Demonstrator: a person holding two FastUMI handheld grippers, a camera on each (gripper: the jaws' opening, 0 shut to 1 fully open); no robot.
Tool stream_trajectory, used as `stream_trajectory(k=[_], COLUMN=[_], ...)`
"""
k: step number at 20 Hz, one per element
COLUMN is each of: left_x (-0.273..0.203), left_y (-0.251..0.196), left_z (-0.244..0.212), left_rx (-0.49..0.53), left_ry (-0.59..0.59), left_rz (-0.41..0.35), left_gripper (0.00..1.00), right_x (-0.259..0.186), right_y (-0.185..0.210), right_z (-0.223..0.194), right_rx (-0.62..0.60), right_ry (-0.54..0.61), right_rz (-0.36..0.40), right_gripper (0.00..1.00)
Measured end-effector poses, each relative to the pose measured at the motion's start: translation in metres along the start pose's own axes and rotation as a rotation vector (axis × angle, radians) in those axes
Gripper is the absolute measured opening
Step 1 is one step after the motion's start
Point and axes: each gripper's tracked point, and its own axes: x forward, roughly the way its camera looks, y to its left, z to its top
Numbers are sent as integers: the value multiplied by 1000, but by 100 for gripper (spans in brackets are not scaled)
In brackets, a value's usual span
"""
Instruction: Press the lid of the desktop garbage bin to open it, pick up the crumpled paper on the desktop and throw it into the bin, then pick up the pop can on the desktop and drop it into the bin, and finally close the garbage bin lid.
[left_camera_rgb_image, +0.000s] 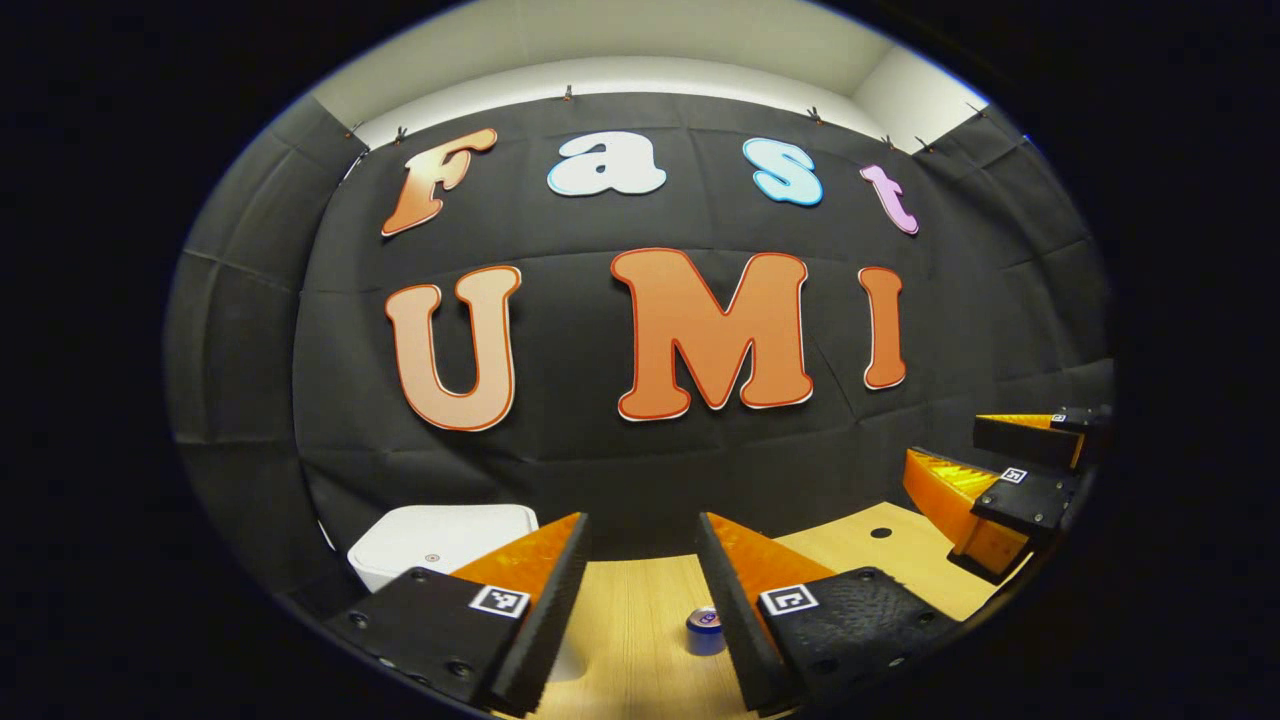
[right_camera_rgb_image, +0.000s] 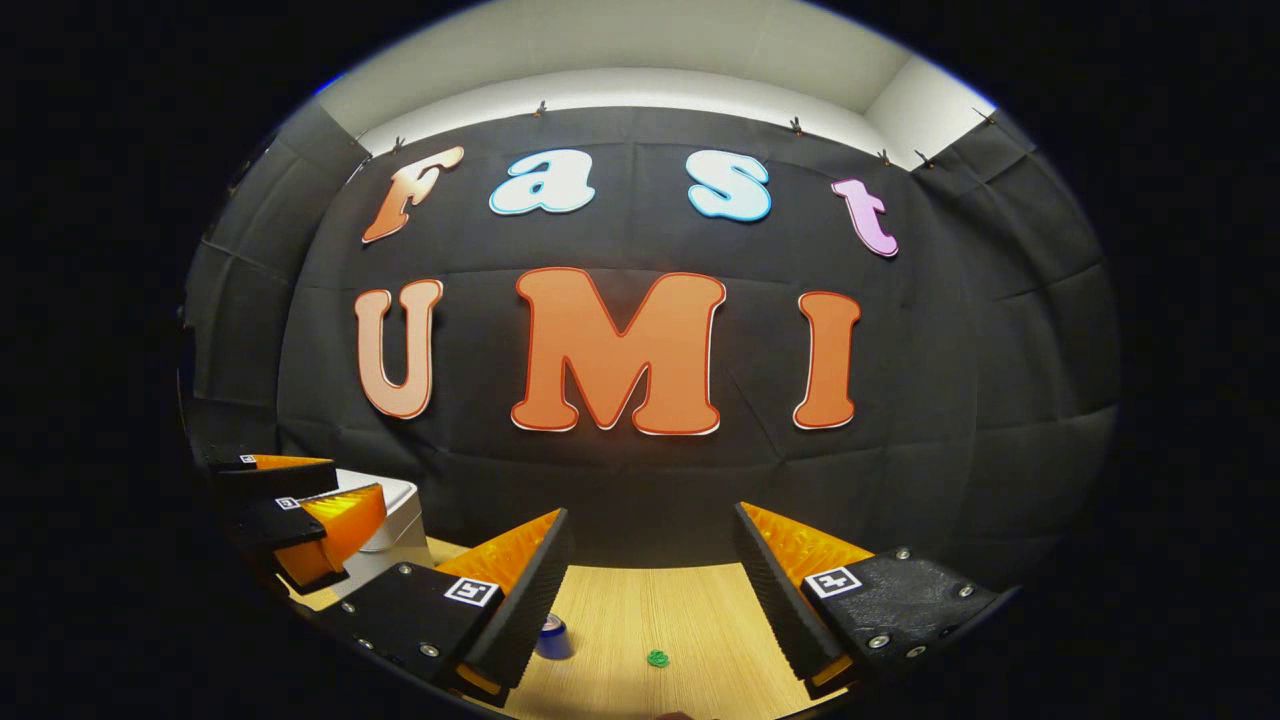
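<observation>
The bin sits ahead-left of the left gripper — the can stands on the table between its fingers.

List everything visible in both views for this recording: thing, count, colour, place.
garbage bin: one, white, lid shut, far left of the table by the wall
pop can: one, blue, upright on the table, mid-front
small object: one, green, on the table right of the can; too small to identify
table: one, light wood
hole: one, dark, round, in the tabletop's right part
left tool: open, raised above the table
right tool: open, raised above the table
</observation>
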Motion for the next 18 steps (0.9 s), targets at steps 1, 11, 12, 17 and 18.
stream_trajectory(k=[1,11,12,17,18], left_x=[0,20,23,40,45], left_y=[-1,102,124,197,199], left_z=[-6,1,1,-66,-82], left_rx=[-2,-70,-85,-208,-235], left_ry=[17,42,57,232,265], left_rz=[-13,145,179,264,263], left_gripper=[58,0,0,0,0], right_x=[2,10,10,10,11], right_y=[0,4,5,11,13], right_z=[0,-13,-16,-35,-36], right_rx=[-1,-35,-38,-52,-55], right_ry=[-2,21,28,74,78], right_rz=[3,18,20,38,41], right_gripper=[95,95,95,95,95])
